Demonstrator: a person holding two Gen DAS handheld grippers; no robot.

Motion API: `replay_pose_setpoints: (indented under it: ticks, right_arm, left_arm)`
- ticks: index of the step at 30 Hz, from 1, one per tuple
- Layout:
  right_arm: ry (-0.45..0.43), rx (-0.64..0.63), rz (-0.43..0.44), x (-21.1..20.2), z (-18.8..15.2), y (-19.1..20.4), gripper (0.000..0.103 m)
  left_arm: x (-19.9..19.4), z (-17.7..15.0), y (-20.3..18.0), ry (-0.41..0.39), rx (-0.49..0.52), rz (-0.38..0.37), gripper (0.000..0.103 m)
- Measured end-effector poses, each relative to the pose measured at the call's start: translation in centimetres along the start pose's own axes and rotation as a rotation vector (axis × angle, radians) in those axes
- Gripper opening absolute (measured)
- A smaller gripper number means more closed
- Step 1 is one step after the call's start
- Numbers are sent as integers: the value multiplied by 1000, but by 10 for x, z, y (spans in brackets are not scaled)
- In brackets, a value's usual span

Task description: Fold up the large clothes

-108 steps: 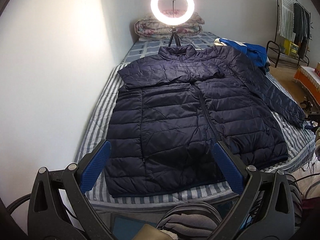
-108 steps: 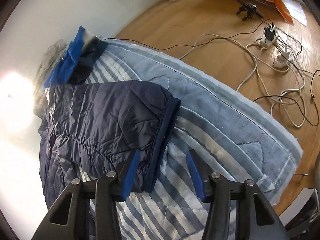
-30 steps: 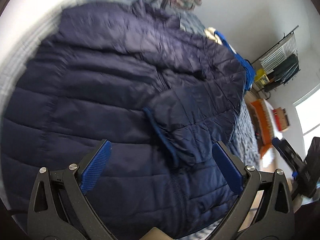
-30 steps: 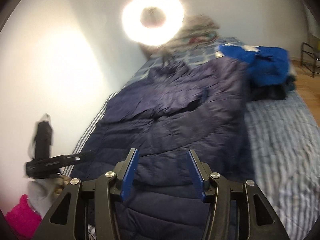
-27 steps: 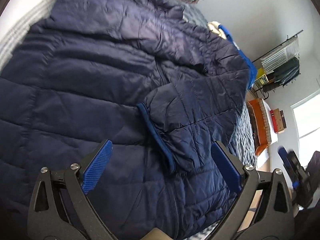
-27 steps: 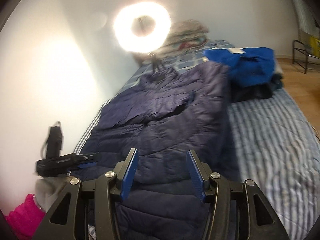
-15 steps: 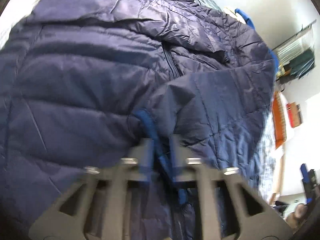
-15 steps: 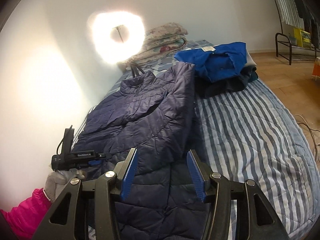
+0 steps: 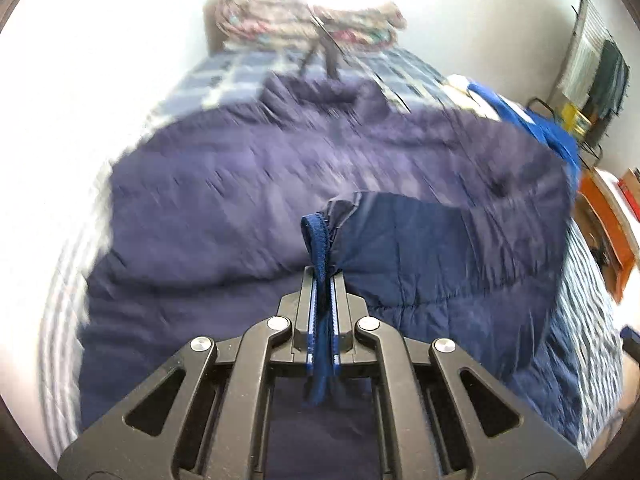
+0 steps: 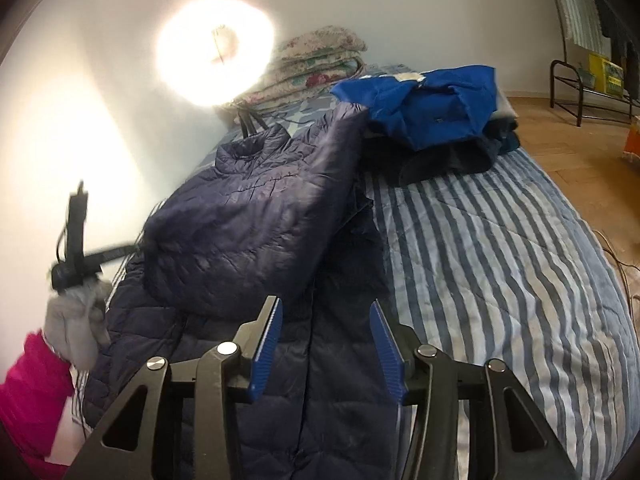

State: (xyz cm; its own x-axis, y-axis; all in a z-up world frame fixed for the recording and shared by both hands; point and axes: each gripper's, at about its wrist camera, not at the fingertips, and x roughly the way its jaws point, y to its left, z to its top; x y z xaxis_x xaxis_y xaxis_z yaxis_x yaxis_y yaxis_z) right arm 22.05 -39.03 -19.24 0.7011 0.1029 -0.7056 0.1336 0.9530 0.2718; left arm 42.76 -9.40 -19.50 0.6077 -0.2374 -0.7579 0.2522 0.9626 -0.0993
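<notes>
While the left gripper (image 9: pixel 323 280) pinches the jacket (image 10: pixel 256 216) cuff (image 9: pixel 318 240), the right gripper (image 10: pixel 325 344) gapes.

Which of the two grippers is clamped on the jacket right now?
The left gripper, shut on the jacket sleeve's blue cuff. The right gripper is open, holding nothing.

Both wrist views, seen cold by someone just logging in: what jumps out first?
First, the navy puffer jacket spread over the striped bed, its right sleeve folded across the body with the sleeve cuff pinched in the shut left gripper. Next, the glaring ring light at the head of the bed, with a crumpled blue garment beside the collar. The right gripper hovers open over the hem.
</notes>
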Motion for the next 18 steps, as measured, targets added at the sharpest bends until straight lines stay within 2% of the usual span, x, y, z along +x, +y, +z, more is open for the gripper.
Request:
replay_pose_setpoints:
  ticks: [3, 8, 13, 18]
  right_arm:
    - [20, -38, -5, 15, 8, 7, 46]
    - [35, -147, -27, 49, 35, 22, 40]
    - [47, -202, 7, 91, 75, 34, 39]
    - [78, -238, 7, 149, 98, 47, 39]
  left_arm:
    - [8, 26, 25, -43, -16, 46, 3]
    - [30, 54, 63, -71, -51, 94, 3]
    - [52, 66, 95, -83, -82, 153, 3]
    - [76, 70, 113, -68, -114, 158, 3]
